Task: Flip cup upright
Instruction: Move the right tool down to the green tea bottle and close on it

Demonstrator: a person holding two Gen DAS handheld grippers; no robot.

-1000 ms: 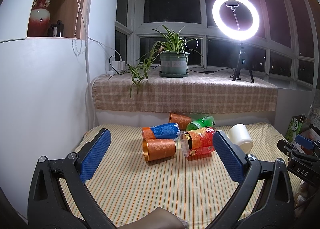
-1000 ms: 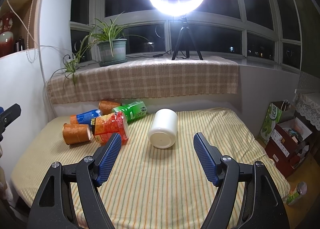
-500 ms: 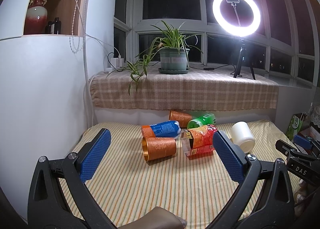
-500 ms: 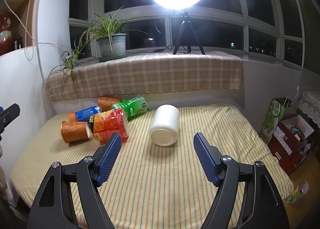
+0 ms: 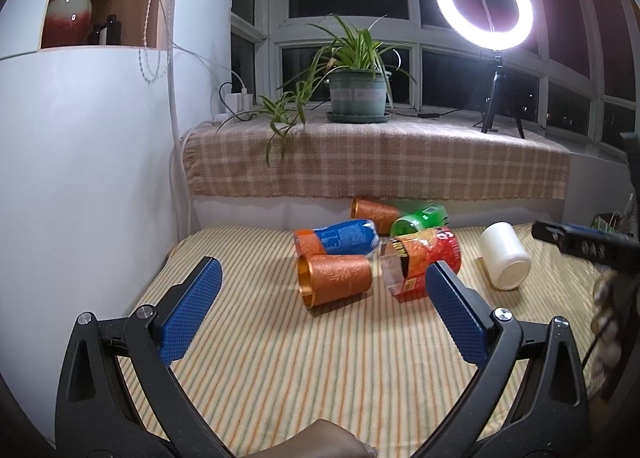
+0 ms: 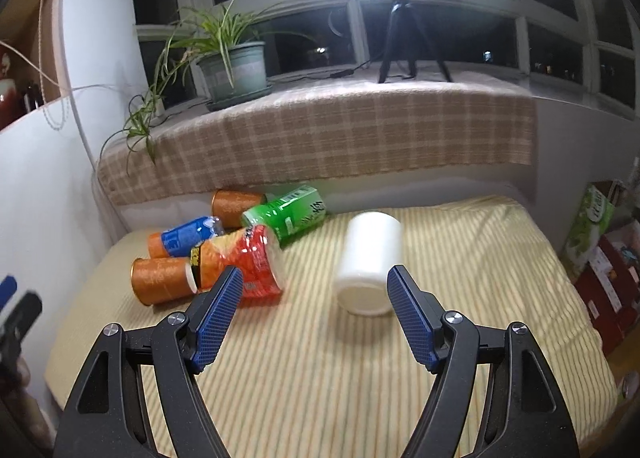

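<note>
We see the white cup [image 6: 370, 264] lying on its side on the striped bedcover [image 6: 320, 370], its closed base facing the right wrist camera and its body pointing away toward the windowsill. Our right gripper [image 6: 314, 312] hangs just in front of it with the jaws spread wide and nothing between them; the right-hand blue pad [image 6: 410, 318] overlaps the cup's lower right edge in this view, though we cannot tell whether it touches. In the left wrist view the same cup [image 5: 505, 256] sits to the right of a cluster of toppled things: a red snack canister [image 5: 424, 258], a copper-coloured cup [image 5: 334, 280] with its mouth facing left, a blue-labelled bottle [image 5: 340, 238], a green bottle [image 5: 420, 216] and a second copper cup [image 5: 374, 210] by the wall. Our left gripper [image 5: 318, 308] is also wide open and empty, held back over the bedcover, well apart from the white cup
</note>
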